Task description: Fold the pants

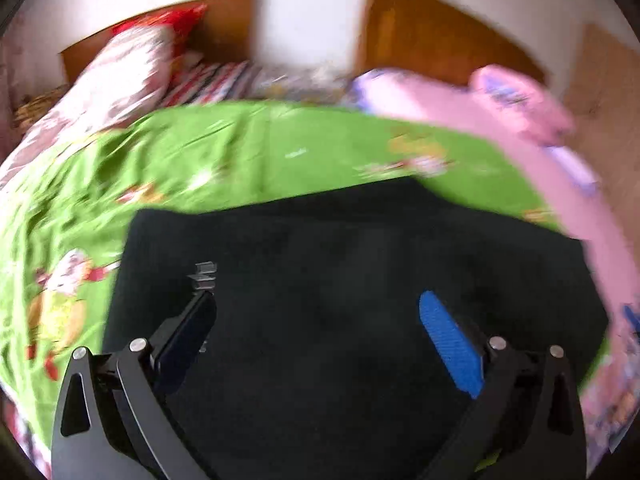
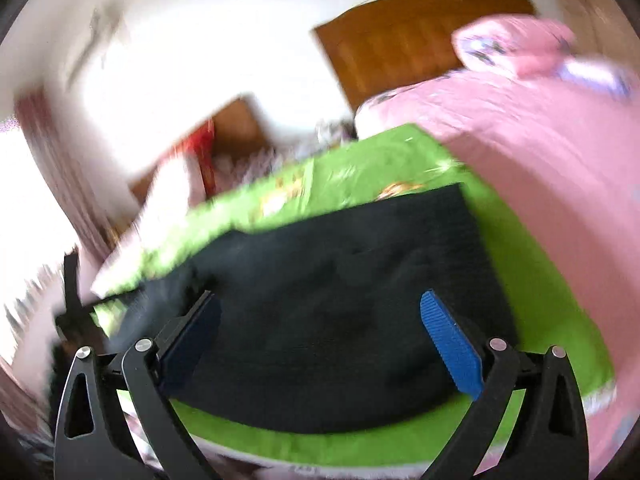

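The black pants (image 1: 340, 280) lie folded flat in a wide rectangle on the green printed sheet (image 1: 240, 152). My left gripper (image 1: 316, 308) hovers over them, open, its blue pads (image 1: 448, 344) wide apart with nothing between. In the right wrist view the same black pants (image 2: 340, 288) fill the middle, on the green sheet (image 2: 532, 300). My right gripper (image 2: 320, 316) is open above them, tilted, its blue pads (image 2: 448, 344) spread wide and holding nothing. Both views are blurred.
A pink blanket (image 1: 520, 128) bunches along the right side of the bed, shown as the pink blanket (image 2: 560, 152) in the right wrist view. A floral pillow (image 1: 124, 72) lies at the back left. Brown wooden headboards (image 1: 432, 36) stand against the white wall.
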A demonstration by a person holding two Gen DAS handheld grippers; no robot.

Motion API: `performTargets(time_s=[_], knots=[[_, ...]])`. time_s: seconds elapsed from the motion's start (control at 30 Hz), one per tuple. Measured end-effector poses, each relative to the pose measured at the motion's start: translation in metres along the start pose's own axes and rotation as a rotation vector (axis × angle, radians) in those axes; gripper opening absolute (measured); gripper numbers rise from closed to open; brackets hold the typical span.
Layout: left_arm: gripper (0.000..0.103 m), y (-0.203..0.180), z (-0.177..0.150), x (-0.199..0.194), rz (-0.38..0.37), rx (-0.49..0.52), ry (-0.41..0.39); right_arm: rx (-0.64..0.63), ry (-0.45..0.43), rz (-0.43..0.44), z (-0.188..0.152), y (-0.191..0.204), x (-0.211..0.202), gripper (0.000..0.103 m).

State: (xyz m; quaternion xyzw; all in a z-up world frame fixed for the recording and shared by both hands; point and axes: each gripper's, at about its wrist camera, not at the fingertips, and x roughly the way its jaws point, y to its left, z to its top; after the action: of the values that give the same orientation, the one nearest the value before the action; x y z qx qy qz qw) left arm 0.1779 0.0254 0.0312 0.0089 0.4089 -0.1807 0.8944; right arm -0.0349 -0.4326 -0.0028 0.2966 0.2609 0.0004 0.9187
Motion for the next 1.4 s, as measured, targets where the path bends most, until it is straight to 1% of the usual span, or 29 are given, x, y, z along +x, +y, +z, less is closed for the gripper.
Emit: performTargets(time_s=[0.03,0.07,0.13,0.2,0.23,0.3,0.37,0.4,0.6,0.63,0.67,0.7,0.73,0.8,0.83,0.9,0.93,0.97,1.0,1.03,1.07,1.1,1.17,1.23,1.27,1.33,1.37,1.4], knots=[[0.101,-0.012,-0.002,-0.007,-0.039,0.031,-0.022,0.065,-0.002,0.004,-0.002,-0.017,-0.004,0.097],[0.102,-0.028,-0.004,-0.010,-0.070,0.062,-0.040,0.143,0.012,-0.009,-0.005,-0.035,-0.005,0.098],[0.102,-0.050,-0.007,-0.005,-0.097,0.102,-0.045,0.253,0.060,-0.020,-0.014,-0.060,-0.001,0.098],[0.102,-0.073,-0.013,0.011,-0.099,0.148,-0.020,0.309,0.100,-0.016,-0.023,-0.075,0.006,0.098],[0.102,-0.081,-0.018,0.017,-0.096,0.164,-0.007,0.311,0.096,0.004,-0.025,-0.077,0.007,0.099],[0.102,-0.091,-0.026,0.039,-0.065,0.194,0.046,0.288,0.100,0.003,-0.023,-0.074,0.009,0.099],[0.102,-0.100,-0.038,0.055,0.026,0.244,0.043,0.264,0.132,-0.018,-0.017,-0.071,0.014,0.099],[0.102,-0.100,-0.043,0.062,0.043,0.263,0.050,0.255,0.143,-0.026,-0.014,-0.070,0.018,0.099],[0.102,-0.098,-0.046,0.064,0.048,0.260,0.048,0.235,0.146,-0.058,-0.009,-0.064,0.035,0.099],[0.102,-0.098,-0.046,0.063,0.048,0.260,0.046,0.232,0.160,-0.065,-0.008,-0.062,0.036,0.099],[0.102,-0.098,-0.046,0.063,0.046,0.259,0.046,0.222,0.181,-0.053,-0.009,-0.061,0.036,0.099],[0.102,-0.099,-0.047,0.062,0.045,0.259,0.045,0.212,0.221,-0.004,-0.013,-0.058,0.038,0.099],[0.102,-0.097,-0.046,0.062,0.045,0.259,0.045,0.210,0.241,0.031,-0.015,-0.056,0.039,0.099],[0.102,-0.096,-0.045,0.063,0.048,0.260,0.044,0.171,0.248,0.038,-0.020,-0.051,0.037,0.099],[0.102,-0.096,-0.044,0.063,0.051,0.261,0.043,0.168,0.234,0.036,-0.020,-0.052,0.036,0.099],[0.102,-0.095,-0.043,0.063,0.054,0.263,0.041,0.204,0.186,0.032,-0.017,-0.057,0.036,0.099],[0.102,-0.095,-0.043,0.063,0.055,0.263,0.041,0.200,0.155,0.013,-0.014,-0.059,0.037,0.099],[0.102,-0.095,-0.043,0.063,0.056,0.263,0.040,0.184,0.126,-0.009,-0.011,-0.058,0.039,0.097],[0.102,-0.096,-0.043,0.063,0.058,0.264,0.039,0.178,0.105,-0.054,-0.009,-0.059,0.044,0.094],[0.102,-0.095,-0.043,0.063,0.058,0.264,0.038,0.194,0.095,-0.074,-0.008,-0.060,0.048,0.088],[0.102,-0.095,-0.044,0.063,0.057,0.264,0.039,0.199,0.103,-0.067,-0.007,-0.060,0.051,0.088],[0.102,-0.095,-0.044,0.063,0.059,0.265,0.038,0.179,0.139,-0.060,-0.006,-0.054,0.055,0.088],[0.102,-0.096,-0.044,0.063,0.058,0.264,0.038,0.089,0.238,-0.071,-0.011,-0.036,0.059,0.088],[0.102,-0.095,-0.045,0.063,0.056,0.263,0.037,0.044,0.297,-0.049,-0.017,-0.024,0.058,0.088],[0.102,-0.095,-0.045,0.063,0.057,0.263,0.037,0.034,0.311,-0.039,-0.020,-0.020,0.057,0.087],[0.102,-0.096,-0.044,0.064,0.057,0.263,0.037,0.004,0.290,-0.070,-0.023,-0.014,0.058,0.086],[0.102,-0.096,-0.044,0.064,0.057,0.264,0.037,0.007,0.274,-0.082,-0.022,-0.014,0.059,0.082],[0.102,-0.096,-0.045,0.064,0.058,0.265,0.037,0.059,0.239,-0.084,-0.019,-0.020,0.060,0.080]])
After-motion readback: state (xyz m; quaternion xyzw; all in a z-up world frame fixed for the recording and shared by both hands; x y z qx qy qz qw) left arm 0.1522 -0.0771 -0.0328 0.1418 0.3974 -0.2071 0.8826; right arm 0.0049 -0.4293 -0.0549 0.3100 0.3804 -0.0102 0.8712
